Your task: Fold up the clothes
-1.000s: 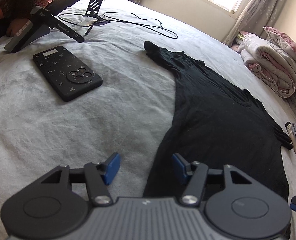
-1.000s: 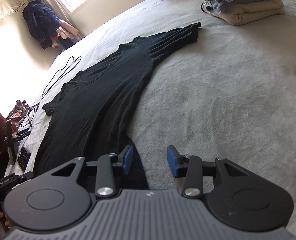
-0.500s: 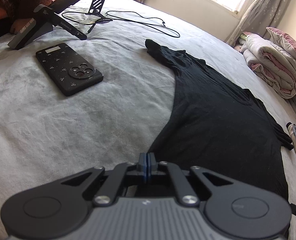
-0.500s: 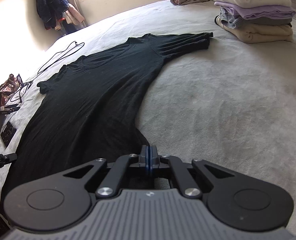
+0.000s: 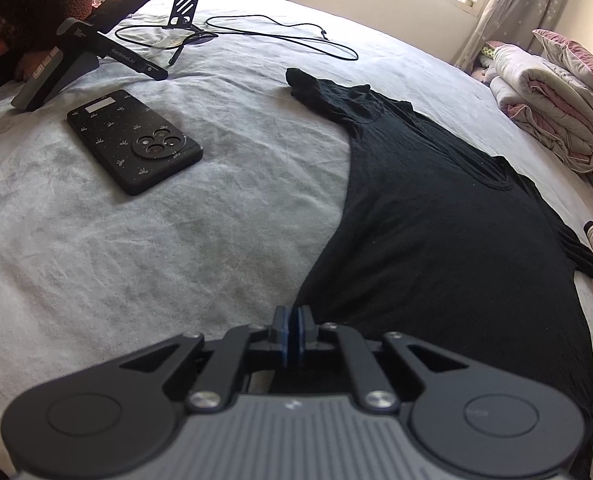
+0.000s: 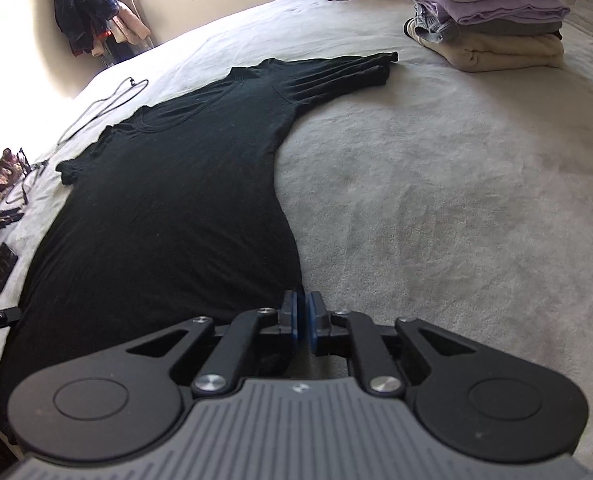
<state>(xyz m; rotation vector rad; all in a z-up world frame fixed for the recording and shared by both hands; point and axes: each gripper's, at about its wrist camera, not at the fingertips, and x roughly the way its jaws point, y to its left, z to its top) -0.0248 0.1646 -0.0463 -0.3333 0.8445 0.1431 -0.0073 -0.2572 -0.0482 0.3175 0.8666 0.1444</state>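
Left wrist view: the left gripper (image 5: 295, 322) has its blue pads pressed together at the near left corner of the black shirt (image 5: 436, 232); whether hem cloth is pinched between them I cannot tell. In the right wrist view the right gripper (image 6: 302, 318) sits at the opposite hem corner, its jaws opening, a thin gap showing with no cloth visibly in it. The shirt lies flat, face up, on the grey bed (image 6: 436, 208), sleeves spread, likely smoothed out for a first fold from the hem. A phone (image 5: 134, 146) and cable (image 5: 280, 36) lie clear to the left; folded clothes (image 6: 484, 16) are stacked beyond.
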